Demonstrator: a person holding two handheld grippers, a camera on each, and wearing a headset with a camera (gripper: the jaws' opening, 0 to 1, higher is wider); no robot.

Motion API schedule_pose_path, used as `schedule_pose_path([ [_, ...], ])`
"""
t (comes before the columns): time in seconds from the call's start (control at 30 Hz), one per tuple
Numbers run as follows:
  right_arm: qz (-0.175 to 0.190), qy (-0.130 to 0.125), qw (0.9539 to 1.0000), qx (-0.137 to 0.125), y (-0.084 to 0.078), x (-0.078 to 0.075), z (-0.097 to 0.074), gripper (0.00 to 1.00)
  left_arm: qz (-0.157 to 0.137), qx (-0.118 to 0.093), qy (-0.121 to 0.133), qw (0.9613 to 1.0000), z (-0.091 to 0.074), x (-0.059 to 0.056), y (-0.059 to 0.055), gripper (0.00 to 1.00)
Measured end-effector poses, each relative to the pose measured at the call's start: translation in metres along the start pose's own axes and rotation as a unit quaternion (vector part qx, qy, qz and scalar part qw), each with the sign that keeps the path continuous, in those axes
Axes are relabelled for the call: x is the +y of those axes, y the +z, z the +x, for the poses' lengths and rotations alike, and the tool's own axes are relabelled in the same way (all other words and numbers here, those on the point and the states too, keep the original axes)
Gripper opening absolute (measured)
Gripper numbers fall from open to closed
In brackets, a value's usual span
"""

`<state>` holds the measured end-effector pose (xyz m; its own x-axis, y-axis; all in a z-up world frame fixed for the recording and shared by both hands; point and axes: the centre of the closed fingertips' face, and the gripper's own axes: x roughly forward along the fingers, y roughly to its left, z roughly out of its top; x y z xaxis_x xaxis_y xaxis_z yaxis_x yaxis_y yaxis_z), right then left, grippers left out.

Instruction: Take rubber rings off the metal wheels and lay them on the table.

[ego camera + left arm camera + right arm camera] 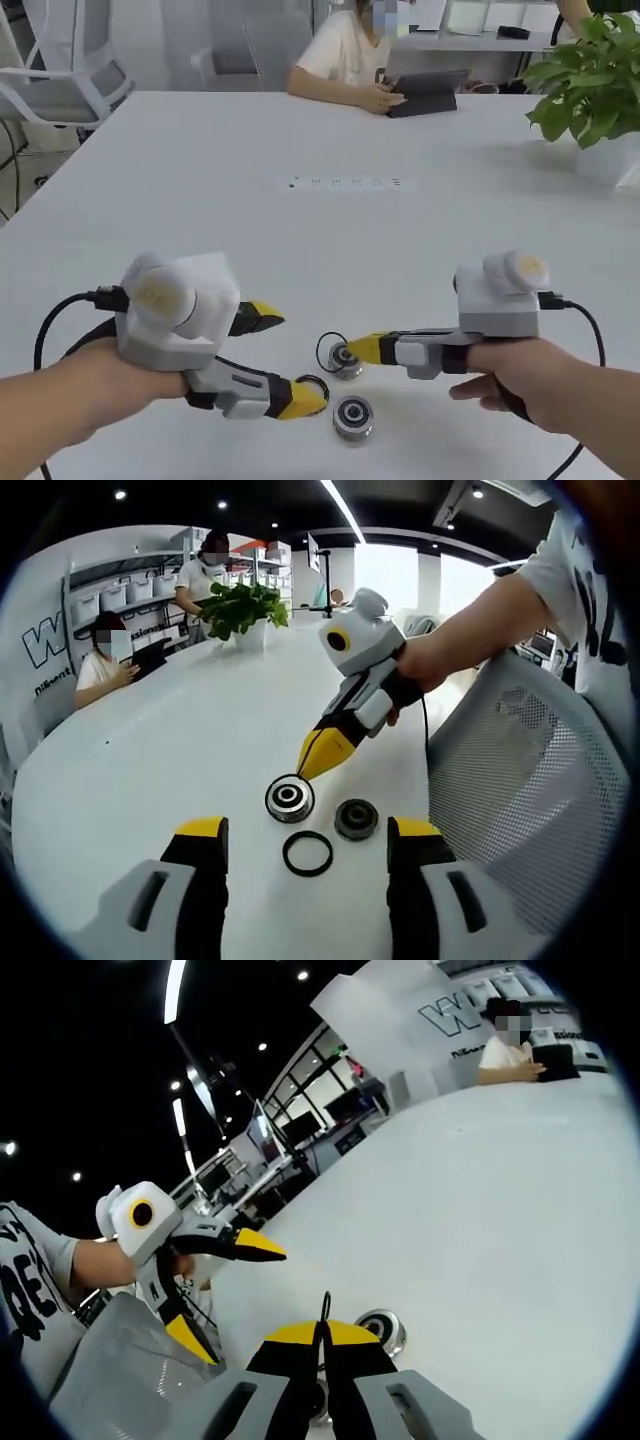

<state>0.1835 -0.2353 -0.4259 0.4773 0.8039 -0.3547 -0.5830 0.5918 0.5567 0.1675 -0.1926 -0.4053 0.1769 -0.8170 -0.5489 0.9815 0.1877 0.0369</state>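
**Right claw pinches a ring at the wheel, left claw stands wide**

The right gripper point(362, 348) has its yellow jaws pressed together on a thin black rubber ring point(319, 352). In the right gripper view the ring shows as a dark sliver standing up between the closed tips. The ring loops out beside the far wheel point(347, 363), which sits on the white table point(300, 230) just at the jaw tips. Whether the ring has come clear of this wheel cannot be told.

The left gripper point(284, 357) has its jaws spread wide and grips nothing. A second ring point(287, 854) lies flat on the table between those jaws. The near wheel point(352, 415) stands just beside that ring, close to the far wheel and nearer the person
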Motion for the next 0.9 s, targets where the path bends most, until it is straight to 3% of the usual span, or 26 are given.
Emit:
schedule_pose_path([
  [0.9, 0.0, 0.036, 0.9984, 0.044, -0.018, 0.026, 0.02, 0.0, -0.007, -0.018, 0.008, 0.9998, -0.03, -0.007, -0.005, 0.71],
])
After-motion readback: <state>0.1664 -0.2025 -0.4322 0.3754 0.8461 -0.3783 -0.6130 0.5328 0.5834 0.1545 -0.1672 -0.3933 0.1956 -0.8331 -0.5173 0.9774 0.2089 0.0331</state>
